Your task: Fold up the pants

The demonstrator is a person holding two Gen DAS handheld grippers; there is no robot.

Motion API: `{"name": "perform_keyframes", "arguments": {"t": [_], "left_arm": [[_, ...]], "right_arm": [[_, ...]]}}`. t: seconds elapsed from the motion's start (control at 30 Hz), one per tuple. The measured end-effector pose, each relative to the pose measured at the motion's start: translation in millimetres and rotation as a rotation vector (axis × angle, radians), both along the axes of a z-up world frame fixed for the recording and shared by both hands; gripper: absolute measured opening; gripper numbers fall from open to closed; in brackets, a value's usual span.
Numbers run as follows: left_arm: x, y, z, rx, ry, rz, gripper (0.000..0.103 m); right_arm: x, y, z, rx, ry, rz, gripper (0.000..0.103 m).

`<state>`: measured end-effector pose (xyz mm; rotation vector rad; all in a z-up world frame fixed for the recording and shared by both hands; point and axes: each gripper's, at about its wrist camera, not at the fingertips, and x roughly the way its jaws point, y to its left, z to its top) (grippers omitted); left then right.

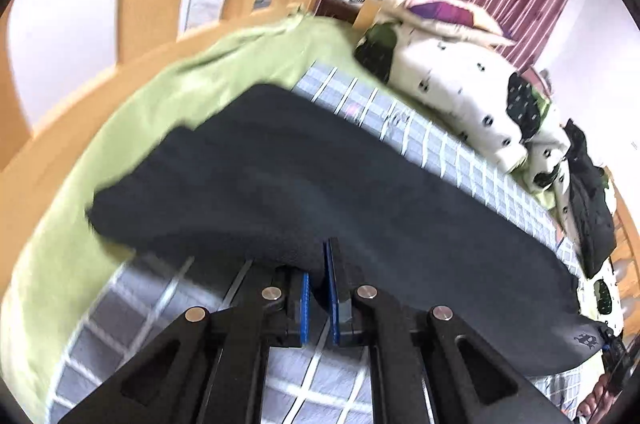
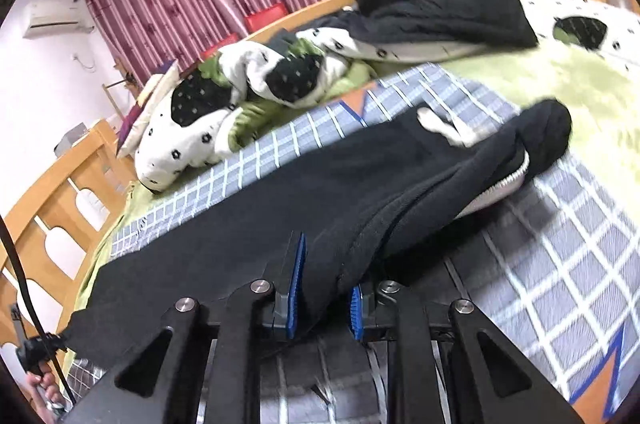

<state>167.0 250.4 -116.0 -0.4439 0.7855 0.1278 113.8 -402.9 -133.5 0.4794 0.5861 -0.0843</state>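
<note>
Both our grippers, left (image 1: 320, 288) and right (image 2: 326, 288), seem clamped on the near edge of the black pants (image 1: 320, 176), which lie flat across the checked sheet (image 1: 460, 152). Soft, limp fabric; we'd hold hem and waistband, since it sags.

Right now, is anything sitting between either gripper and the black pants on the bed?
Nothing visible. The left gripper is already closed on the near edge of the black pants, and the right gripper has pants fabric between its blue pads. The quilt and dark clothes lie beyond the pants.
</note>
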Motion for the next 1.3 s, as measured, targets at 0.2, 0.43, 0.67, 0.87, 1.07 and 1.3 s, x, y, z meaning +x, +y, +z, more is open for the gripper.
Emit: {"name": "perform_keyframes", "arguments": {"t": [0.2,0.43,0.67,0.87,1.07,1.3], "left_arm": [[64.1,-8.7,32.6,0.093,-0.075,0.018,0.008],[162.4,-27.5,-1.9,0.186,-0.052,0.036,0.008],[222.1,-45.2,-55.4,0.298,0.075,0.072,0.033],[180.3,-39.6,-31.7,0.199,0.006,0.077,0.079],[104.2,-23.5,-37.4,0.071,0.080,0.029,0.079],[19.7,6.2,-98.9,-0.204,0.119,0.043,0.079]], "right_arm": [[57.0,-1.1,23.3,-0.037,-0.018,-0.006,0.019],[151.9,-11.3,6.4,-0.052,0.025,-0.013,0.019],[238.8,-4.1,-54.8,-0.121,0.180,-0.037,0.034],[216.5,0.8,-35.6,-0.113,0.075,0.008,0.068],[156.7,2.2,-21.4,-0.154,0.104,0.056,0.068],[58.5,-26.0,-53.3,-0.134,0.190,0.040,0.068]]}}
